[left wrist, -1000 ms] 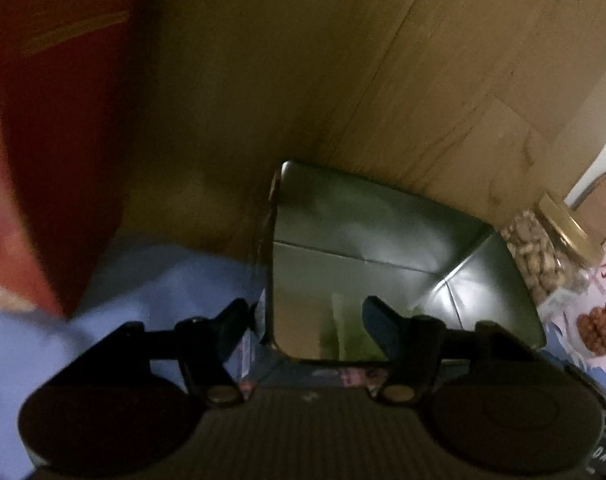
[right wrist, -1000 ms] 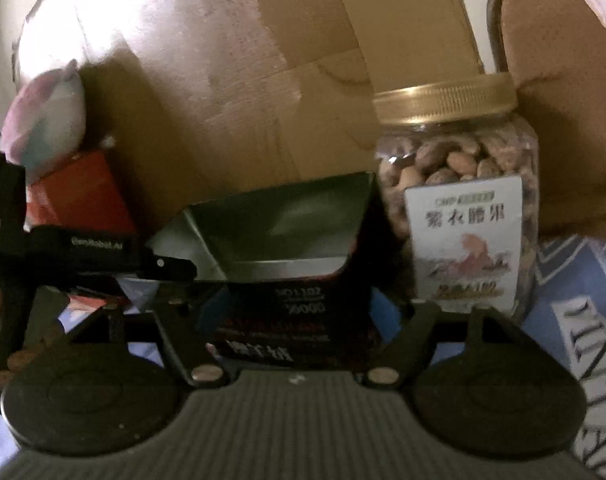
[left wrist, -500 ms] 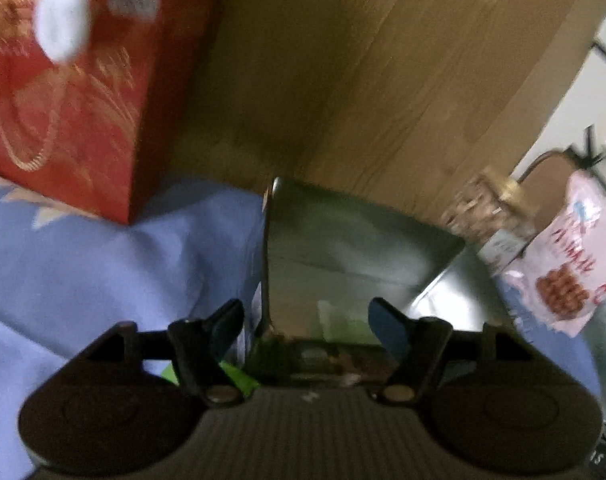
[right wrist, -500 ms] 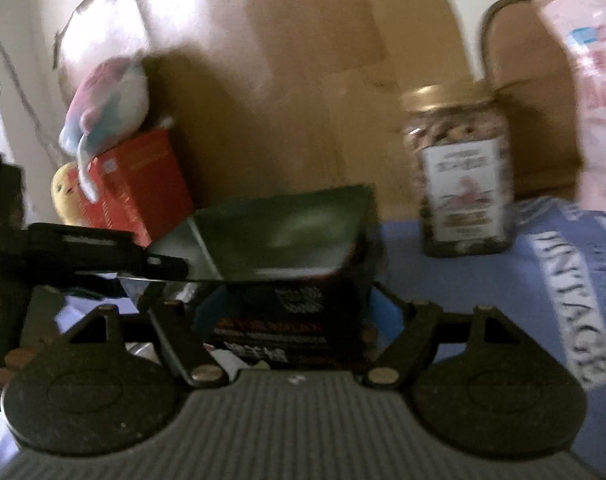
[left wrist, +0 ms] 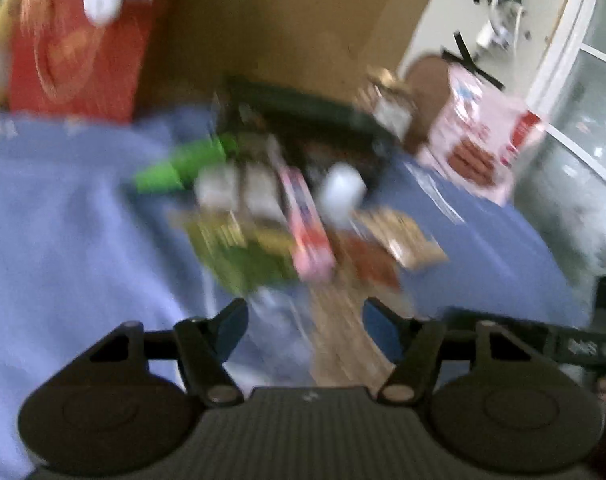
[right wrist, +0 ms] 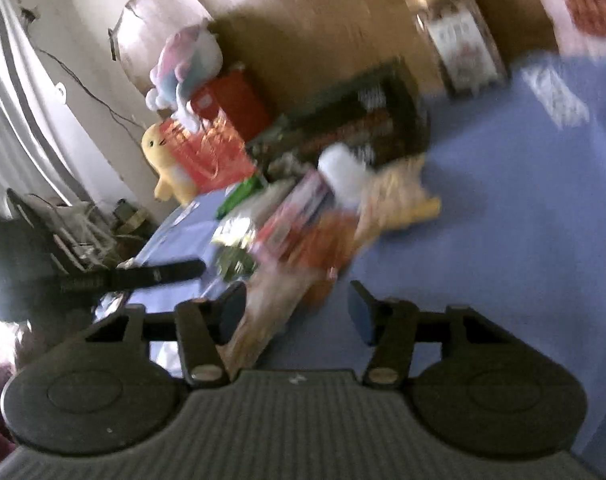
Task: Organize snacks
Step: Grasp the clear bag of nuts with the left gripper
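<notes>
We judge we are between picks: both grippers, left (left wrist: 305, 314) and right (right wrist: 297, 300), closing empty, lower frame; next, choose from the snack pile (left wrist: 299, 220) at centre.

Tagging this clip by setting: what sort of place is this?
Probably a room in a home, not a shop or lab. Plush toys sit by the wall, loose snacks lie on a blue cloth, and a nut jar stands behind.
</notes>
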The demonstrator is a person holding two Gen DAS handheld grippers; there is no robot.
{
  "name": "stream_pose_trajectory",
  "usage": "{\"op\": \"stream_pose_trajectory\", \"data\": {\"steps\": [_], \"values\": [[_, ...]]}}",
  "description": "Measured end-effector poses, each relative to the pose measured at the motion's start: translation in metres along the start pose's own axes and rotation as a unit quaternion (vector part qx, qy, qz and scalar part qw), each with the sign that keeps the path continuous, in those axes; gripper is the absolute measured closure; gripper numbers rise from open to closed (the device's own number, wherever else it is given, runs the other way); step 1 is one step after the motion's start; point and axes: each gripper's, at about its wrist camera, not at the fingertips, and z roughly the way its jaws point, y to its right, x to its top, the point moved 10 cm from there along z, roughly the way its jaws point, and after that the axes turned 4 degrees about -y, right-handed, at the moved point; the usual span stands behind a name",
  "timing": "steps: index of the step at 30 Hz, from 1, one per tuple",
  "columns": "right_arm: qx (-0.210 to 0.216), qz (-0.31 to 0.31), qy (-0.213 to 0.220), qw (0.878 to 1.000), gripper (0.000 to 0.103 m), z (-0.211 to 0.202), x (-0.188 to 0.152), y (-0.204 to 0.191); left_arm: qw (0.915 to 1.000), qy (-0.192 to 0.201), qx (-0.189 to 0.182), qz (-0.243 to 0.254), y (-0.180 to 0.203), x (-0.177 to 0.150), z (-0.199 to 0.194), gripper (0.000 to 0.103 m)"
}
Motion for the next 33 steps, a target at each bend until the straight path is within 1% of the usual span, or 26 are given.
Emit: {"op": "stream_pose_trajectory", "data": {"steps": [2, 3, 5, 6, 7, 9, 11, 13, 15, 17, 19, 21, 23, 27, 28, 29, 33], "values": [[0.012, 0.016, -0.016, 1.0, 0.051, 0.009, -0.004, -0.003, 0.9996, -0.02, -0.018, -0.013, 0.005, -0.014, 0.005, 0.039], [0.022, 0.021, -0.026, 0.999, 0.054, 0.015, -0.007, -0.008, 0.9998, -0.01, -0.011, -0.011, 0.006, -0.017, 0.004, 0.039], [0.044, 0.024, -0.047, 0.998, 0.058, 0.026, -0.016, -0.013, 1.0, -0.008, -0.002, -0.005, 0.008, -0.023, 0.002, 0.039], [0.061, 0.029, -0.056, 0.996, 0.065, 0.028, -0.022, -0.015, 1.0, -0.008, -0.001, -0.006, 0.008, -0.025, 0.001, 0.039], [0.081, 0.037, -0.074, 0.993, 0.074, 0.034, -0.029, -0.019, 0.9999, -0.007, 0.003, -0.007, 0.008, -0.027, -0.001, 0.04], [0.101, 0.061, -0.088, 0.989, 0.084, 0.041, -0.039, -0.027, 0.9999, -0.004, 0.012, -0.006, 0.009, -0.031, -0.003, 0.038], [0.115, 0.073, -0.094, 0.986, 0.087, 0.043, -0.04, -0.032, 0.9998, -0.003, 0.016, -0.008, 0.008, -0.033, -0.006, 0.038], [0.127, 0.093, -0.095, 0.983, 0.092, 0.043, -0.041, -0.031, 0.9999, -0.003, 0.01, -0.013, 0.006, -0.035, -0.009, 0.037], [0.13, 0.111, -0.091, 0.981, 0.092, 0.04, -0.041, -0.03, 0.9998, -0.003, 0.01, -0.015, 0.003, -0.034, -0.012, 0.036], [0.12, 0.089, -0.08, 0.986, 0.092, 0.031, -0.036, -0.027, 0.9998, -0.001, 0.013, -0.018, 0.001, -0.034, -0.013, 0.033], [0.098, 0.039, -0.066, 0.992, 0.092, 0.024, -0.031, -0.032, 0.9997, -0.001, 0.011, -0.021, 0.0, -0.034, -0.014, 0.032], [0.079, -0.007, -0.057, 0.995, 0.092, 0.022, -0.028, -0.039, 0.9997, -0.002, 0.006, -0.024, -0.001, -0.033, -0.013, 0.032], [0.073, -0.039, -0.054, 0.995, 0.092, 0.02, -0.026, -0.042, 0.9995, -0.004, -0.009, -0.031, 0.0, -0.033, -0.012, 0.032], [0.076, -0.055, -0.063, 0.994, 0.092, 0.026, -0.022, -0.034, 0.9975, -0.006, -0.045, -0.054, 0.002, -0.031, -0.008, 0.034], [0.074, -0.064, -0.064, 0.993, 0.092, 0.026, -0.021, -0.034, 0.9972, -0.006, -0.049, -0.057, 0.003, -0.031, -0.007, 0.037], [0.069, -0.073, -0.063, 0.993, 0.092, 0.025, -0.021, -0.035, 0.9967, -0.007, -0.053, -0.061, 0.003, -0.03, -0.006, 0.041], [0.05, -0.128, -0.05, 0.989, 0.092, 0.028, -0.02, -0.053, 0.9927, -0.001, -0.081, -0.089, -0.001, -0.025, -0.002, 0.042]]}}
